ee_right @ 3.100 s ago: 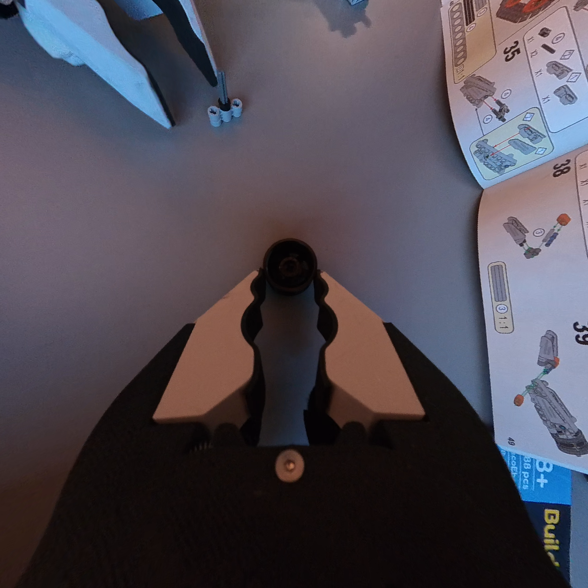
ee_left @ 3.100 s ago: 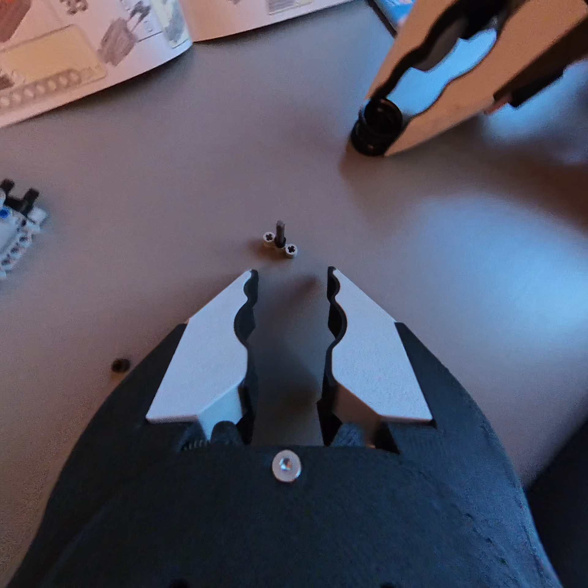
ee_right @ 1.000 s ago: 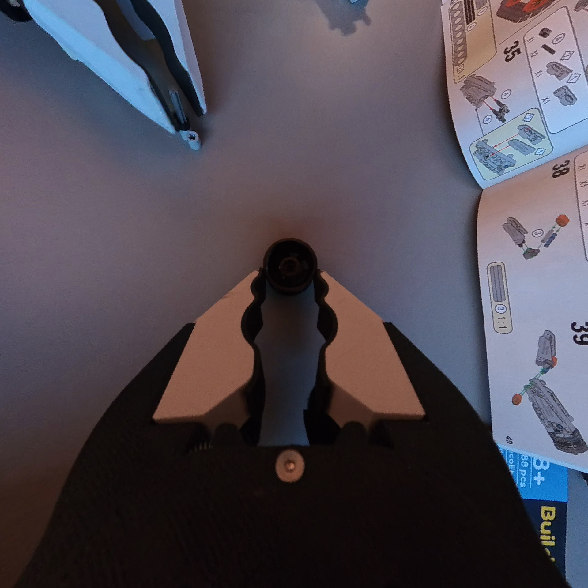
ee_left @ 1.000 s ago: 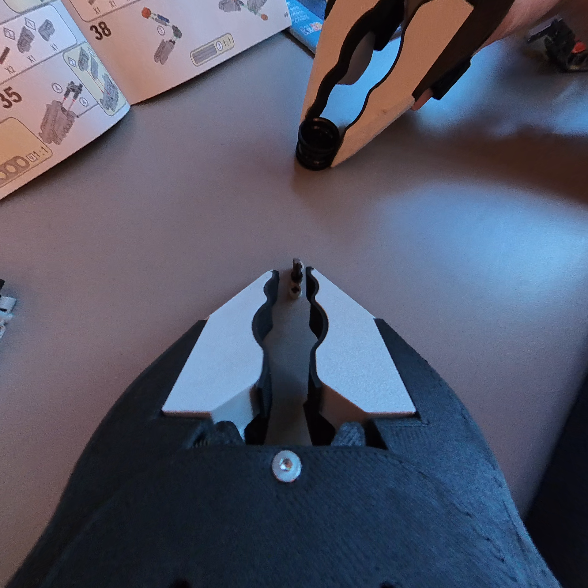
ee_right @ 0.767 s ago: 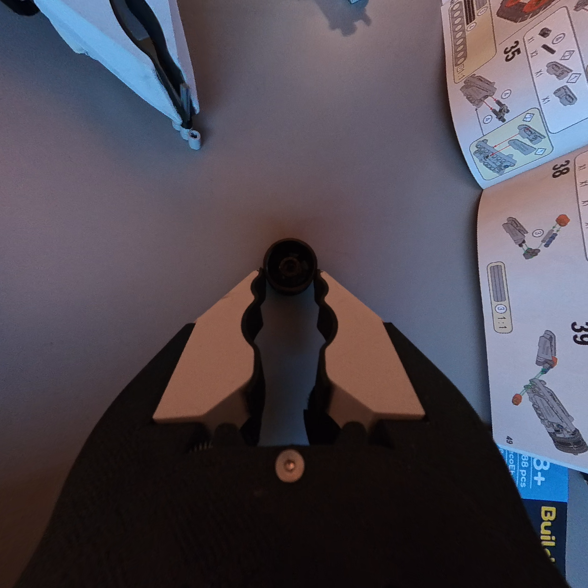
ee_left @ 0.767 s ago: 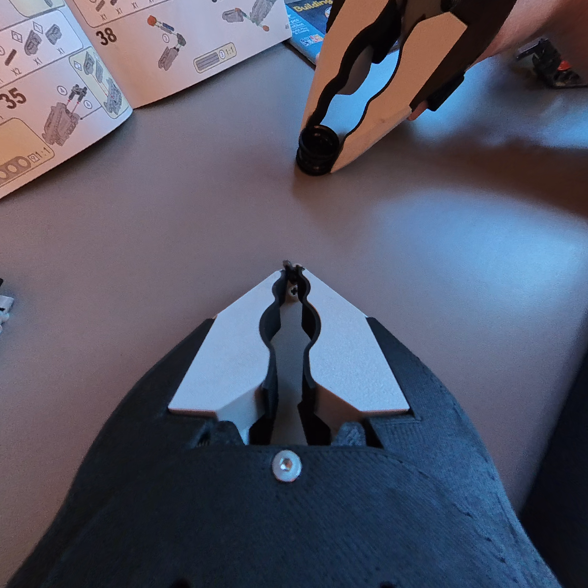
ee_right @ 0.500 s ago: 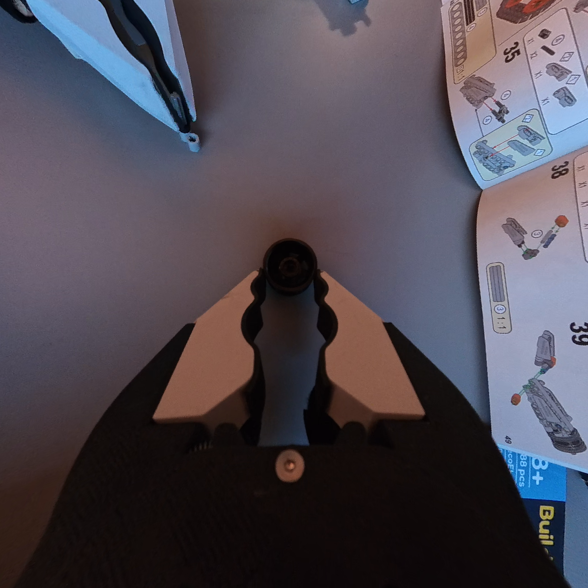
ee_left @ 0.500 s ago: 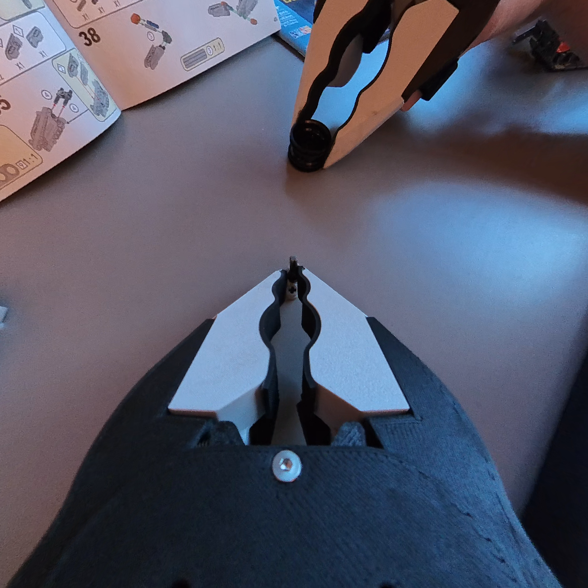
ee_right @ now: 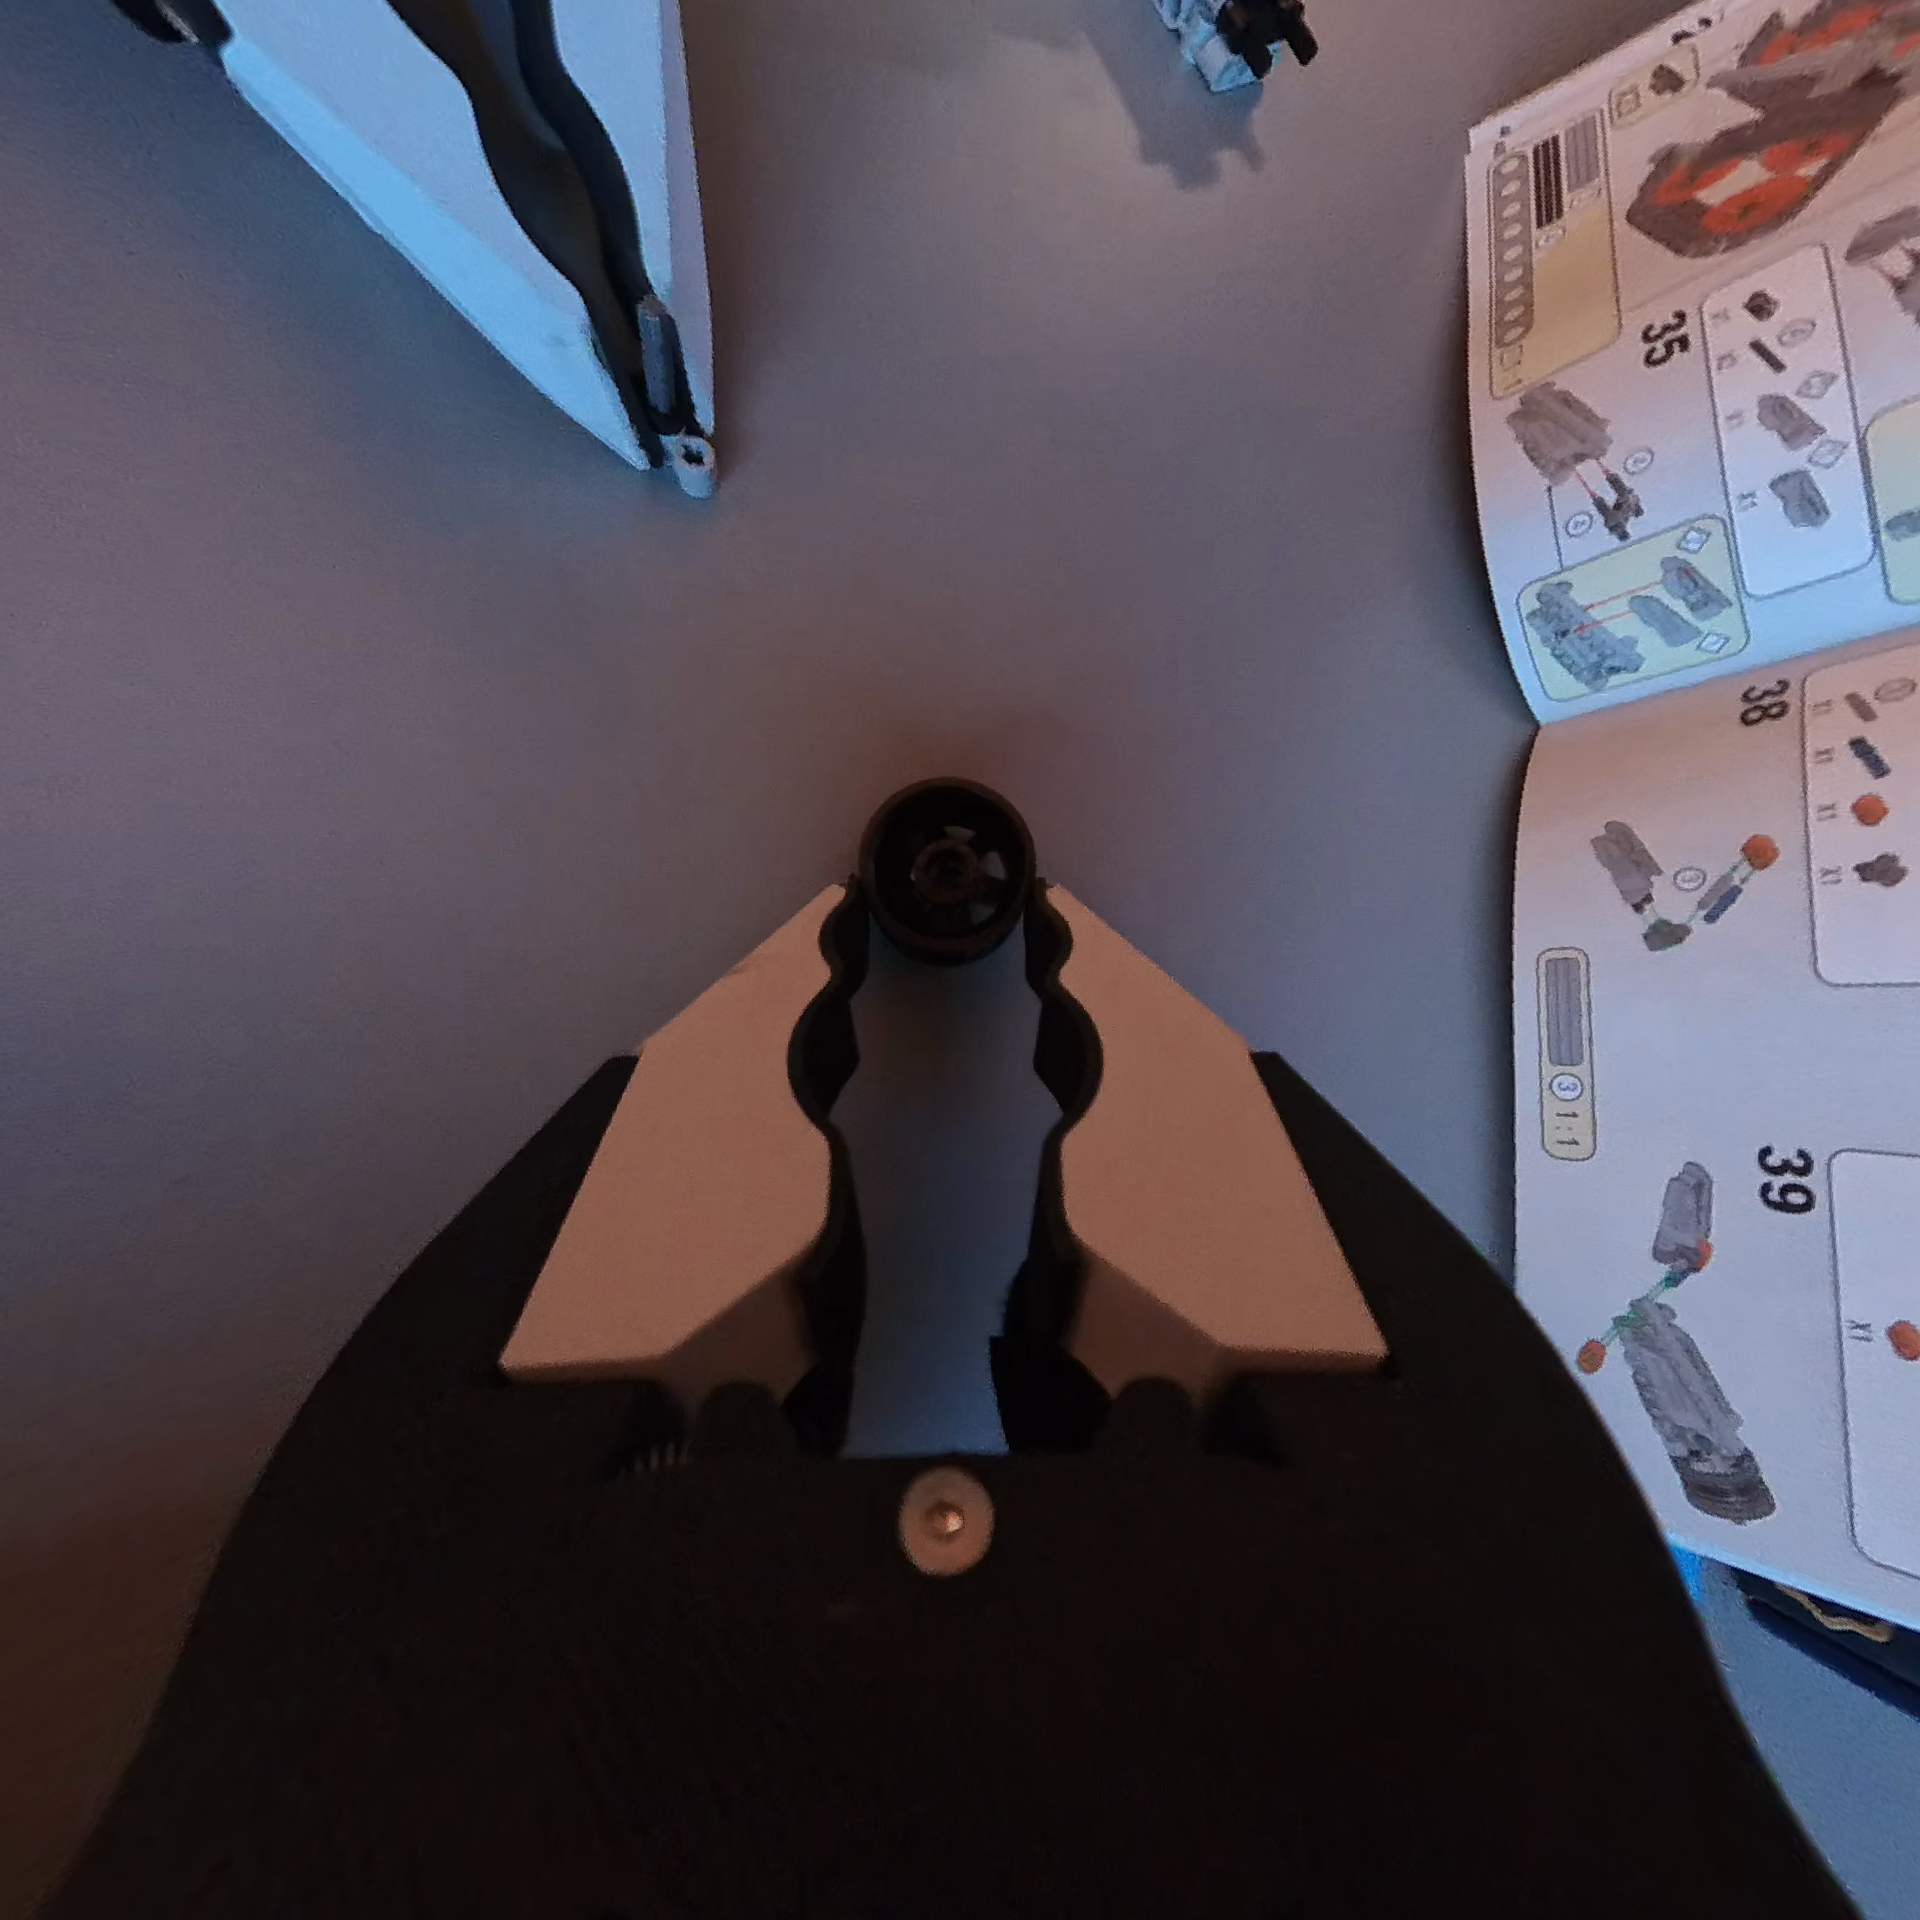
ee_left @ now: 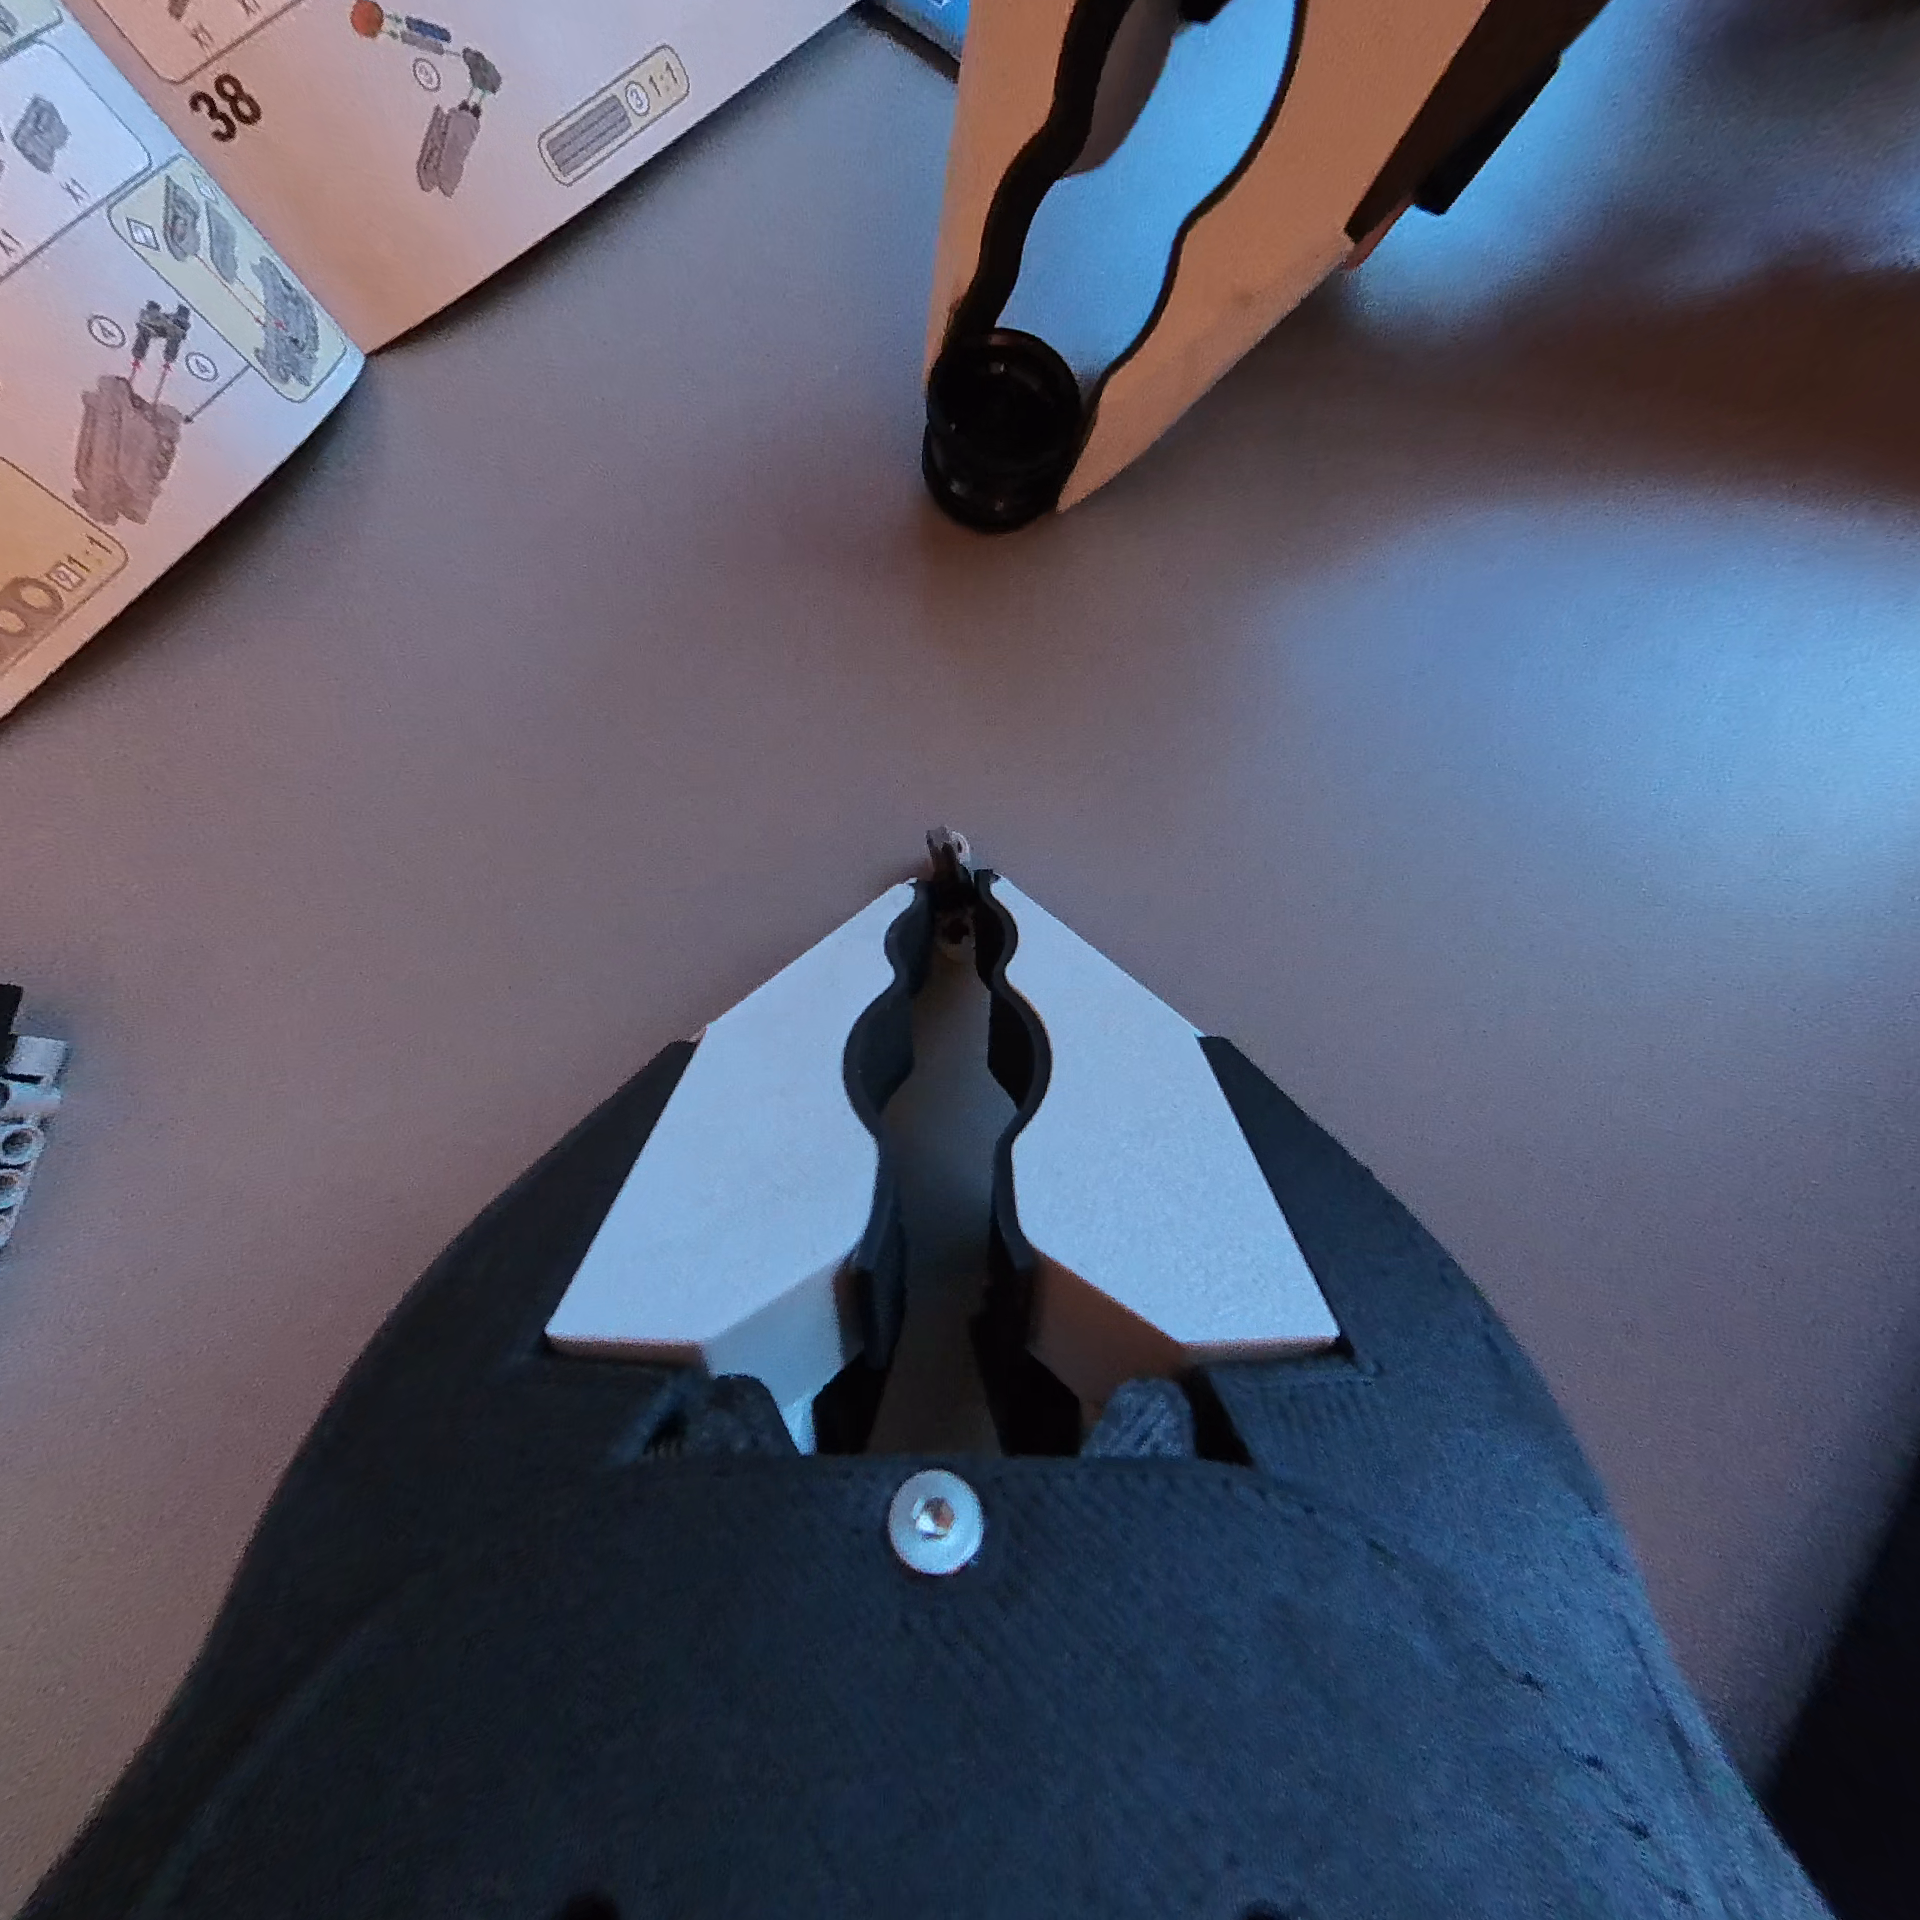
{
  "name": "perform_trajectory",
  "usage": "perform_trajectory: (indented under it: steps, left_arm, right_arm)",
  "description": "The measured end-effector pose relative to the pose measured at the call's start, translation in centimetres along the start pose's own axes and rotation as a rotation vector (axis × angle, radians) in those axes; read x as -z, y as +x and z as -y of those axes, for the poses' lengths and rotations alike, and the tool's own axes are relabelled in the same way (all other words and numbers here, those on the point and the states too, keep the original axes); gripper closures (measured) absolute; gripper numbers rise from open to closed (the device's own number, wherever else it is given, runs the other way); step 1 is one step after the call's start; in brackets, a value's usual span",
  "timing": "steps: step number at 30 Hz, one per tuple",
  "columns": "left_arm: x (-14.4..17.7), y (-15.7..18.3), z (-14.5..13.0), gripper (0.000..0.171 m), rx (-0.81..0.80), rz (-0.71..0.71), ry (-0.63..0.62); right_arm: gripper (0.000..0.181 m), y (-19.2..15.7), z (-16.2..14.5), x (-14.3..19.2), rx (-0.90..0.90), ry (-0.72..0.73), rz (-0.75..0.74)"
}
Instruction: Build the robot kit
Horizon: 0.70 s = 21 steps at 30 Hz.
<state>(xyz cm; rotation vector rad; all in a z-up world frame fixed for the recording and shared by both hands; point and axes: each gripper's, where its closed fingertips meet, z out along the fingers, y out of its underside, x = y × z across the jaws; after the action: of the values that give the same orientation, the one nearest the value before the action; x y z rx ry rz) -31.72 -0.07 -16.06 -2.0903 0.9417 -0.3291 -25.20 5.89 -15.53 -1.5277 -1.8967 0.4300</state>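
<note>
My left gripper point(ee_left: 951, 896) is shut on a small light-grey connector with a dark axle point(ee_left: 948, 871) standing in it. In the right wrist view the same piece point(ee_right: 681, 436) shows pinched at the tips of the left gripper point(ee_right: 675, 442), close above the grey table. My right gripper point(ee_right: 948, 896) is shut on a small black wheel point(ee_right: 943, 878) at its fingertips. In the left wrist view the wheel point(ee_left: 1000, 431) and the right gripper point(ee_left: 1023, 436) sit ahead of my left gripper, tips down at the table.
An open instruction booklet point(ee_right: 1714, 727) lies at the right of the right wrist view and at the upper left of the left wrist view point(ee_left: 260, 239). A small grey and black brick assembly point(ee_left: 21, 1122) lies at the left edge; it also shows in the right wrist view point(ee_right: 1236, 36). The tips of one gripper are about 10 centimetres away from the tips of the other.
My left gripper moved onto the connector with the axle, closed on it, then came nearer the right gripper. The right gripper has kept hold of the black wheel and stayed put.
</note>
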Motion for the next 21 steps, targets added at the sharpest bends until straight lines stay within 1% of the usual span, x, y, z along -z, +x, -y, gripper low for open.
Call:
perform_trajectory:
  steps: [5,10,13,16,21]
  left_arm:
    - [0.0,0.0,0.0,0.166,0.030,-0.026,0.001]
    - [0.1,0.3,0.0,0.166,-0.010,-0.029,0.003]
    - [0.1,0.7,0.2,0.166,-0.054,-0.031,0.015]
    - [0.0,0.9,0.3,0.166,-0.097,-0.026,0.018]
    - [0.0,1.9,0.2,0.166,-0.109,-0.104,0.013]
  right_arm:
    - [0.151,-0.1,0.1,-0.1,0.005,-0.002,0.004]
    - [0.151,-0.6,0.6,-0.1,0.037,0.004,0.010]
    - [0.151,-1.2,2.0,0.2,0.123,0.048,0.003]
    - [0.151,-1.7,3.8,0.8,0.232,0.106,-0.035]
    - [0.151,-2.6,7.0,2.0,0.346,0.192,-0.086]
